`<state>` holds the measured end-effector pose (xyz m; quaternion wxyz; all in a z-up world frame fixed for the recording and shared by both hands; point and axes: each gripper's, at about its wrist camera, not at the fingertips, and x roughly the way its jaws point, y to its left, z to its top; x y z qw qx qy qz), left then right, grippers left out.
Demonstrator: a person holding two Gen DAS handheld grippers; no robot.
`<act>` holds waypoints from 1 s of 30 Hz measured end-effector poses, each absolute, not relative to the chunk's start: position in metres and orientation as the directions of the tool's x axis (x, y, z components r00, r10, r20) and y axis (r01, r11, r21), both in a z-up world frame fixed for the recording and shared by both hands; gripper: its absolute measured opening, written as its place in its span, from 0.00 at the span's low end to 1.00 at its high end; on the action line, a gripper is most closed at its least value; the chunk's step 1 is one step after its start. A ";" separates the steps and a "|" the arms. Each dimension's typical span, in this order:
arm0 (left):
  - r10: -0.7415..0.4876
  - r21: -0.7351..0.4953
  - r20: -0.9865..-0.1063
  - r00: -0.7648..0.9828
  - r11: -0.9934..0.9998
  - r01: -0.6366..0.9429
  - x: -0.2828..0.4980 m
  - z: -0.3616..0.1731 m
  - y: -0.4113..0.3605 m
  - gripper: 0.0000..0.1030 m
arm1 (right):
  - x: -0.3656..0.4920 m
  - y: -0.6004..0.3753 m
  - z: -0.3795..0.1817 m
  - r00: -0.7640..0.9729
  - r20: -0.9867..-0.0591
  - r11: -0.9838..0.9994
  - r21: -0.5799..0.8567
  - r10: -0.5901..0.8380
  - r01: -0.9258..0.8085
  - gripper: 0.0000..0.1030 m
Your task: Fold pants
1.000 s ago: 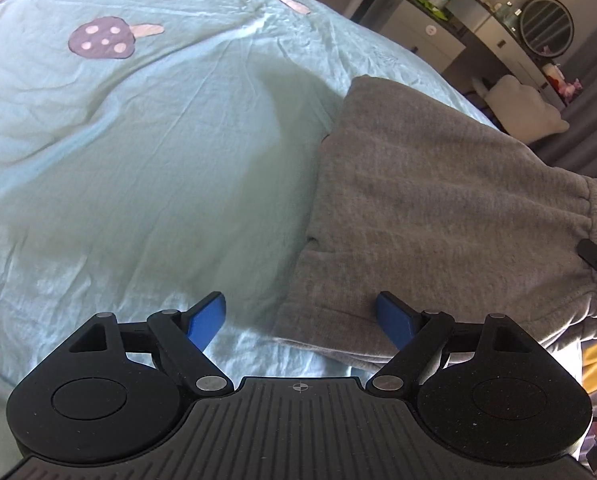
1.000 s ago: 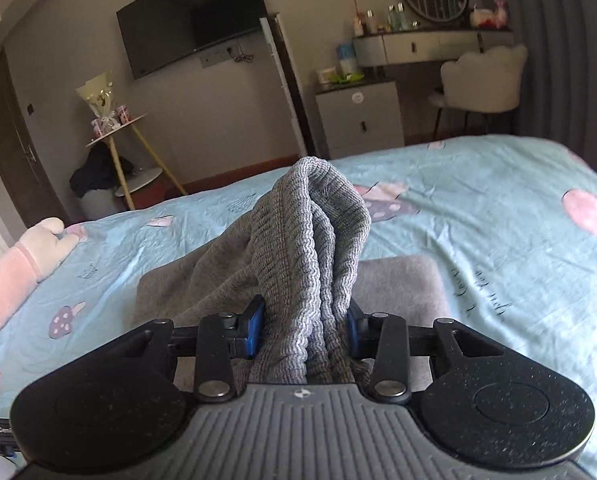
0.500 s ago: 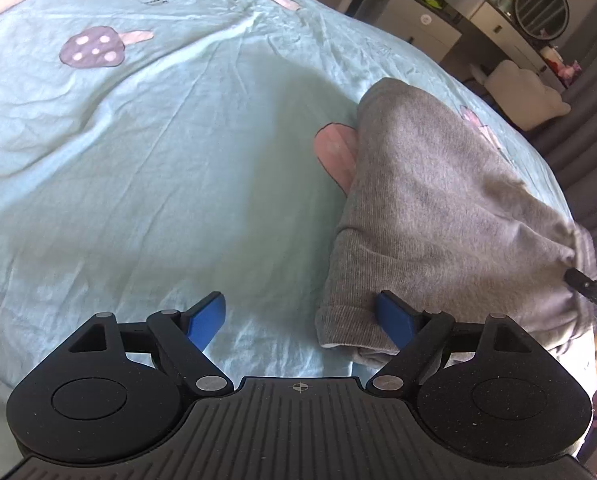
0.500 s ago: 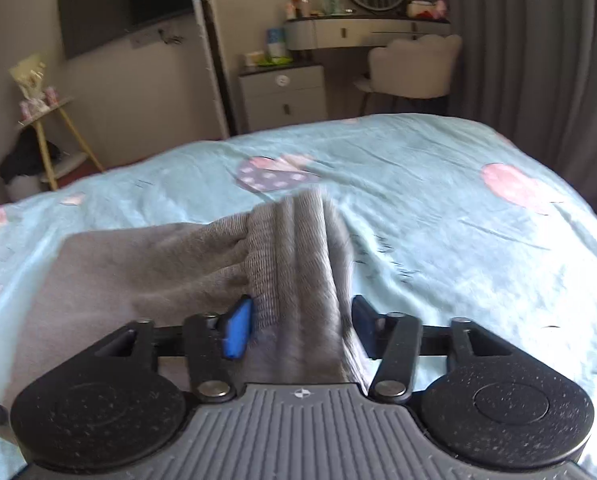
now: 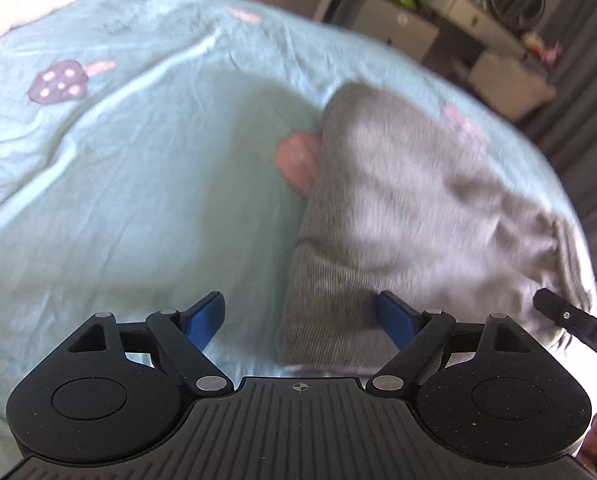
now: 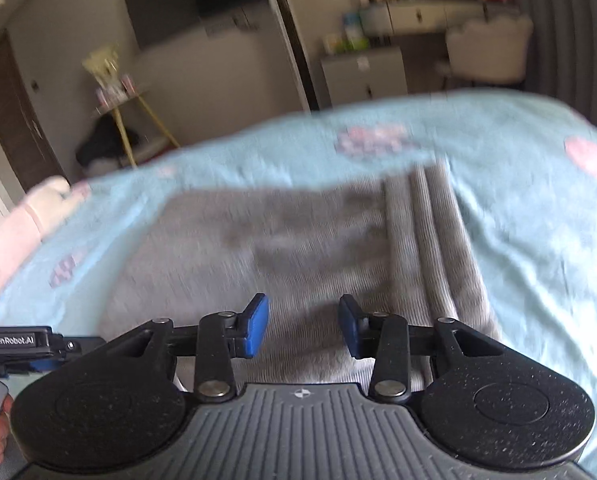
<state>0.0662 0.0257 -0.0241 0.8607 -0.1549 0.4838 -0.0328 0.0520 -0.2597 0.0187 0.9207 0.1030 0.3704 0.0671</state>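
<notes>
The left gripper has its jaws spread wide with nothing clamped; the near corner of the folded grey pants sits just ahead between its blue fingers, close against the right-hand one, the rest of the pile running ahead and to its right on the blue bedspread. The right gripper has just been closing its jaws, which stand partly apart with nothing pinched between them. The pants lie flat just below and ahead of it, the ribbed waistband ahead to its right.
</notes>
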 end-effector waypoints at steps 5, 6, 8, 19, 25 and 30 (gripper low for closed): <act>-0.192 -0.252 -0.876 0.442 0.964 -0.080 0.074 -0.034 0.019 0.89 | 0.040 -0.257 0.004 0.672 -0.719 0.980 0.192 0.178 -0.053 0.27; -0.188 -0.247 -0.874 0.449 0.966 -0.077 0.073 -0.032 0.018 0.88 | 0.041 -0.258 0.006 0.667 -0.722 0.979 0.196 0.182 -0.055 0.27; -0.188 -0.252 -0.857 0.481 0.965 -0.072 0.069 -0.023 0.019 0.84 | 0.040 -0.262 0.012 0.676 -0.710 0.975 0.217 0.197 -0.056 0.27; -0.072 -0.135 -0.713 0.697 0.990 -0.036 0.134 0.021 -0.011 0.91 | 0.103 -0.267 0.043 0.783 -0.617 0.995 0.093 0.076 -0.024 0.29; -0.054 -0.180 -0.680 0.731 0.979 -0.096 0.191 0.008 -0.037 0.93 | 0.148 -0.272 0.035 0.797 -0.601 0.996 0.086 0.053 -0.002 0.30; -0.014 -0.118 -0.679 0.734 0.989 -0.091 0.218 -0.034 -0.050 1.00 | 0.155 -0.275 -0.006 0.816 -0.578 0.991 -0.120 -0.026 -0.054 0.31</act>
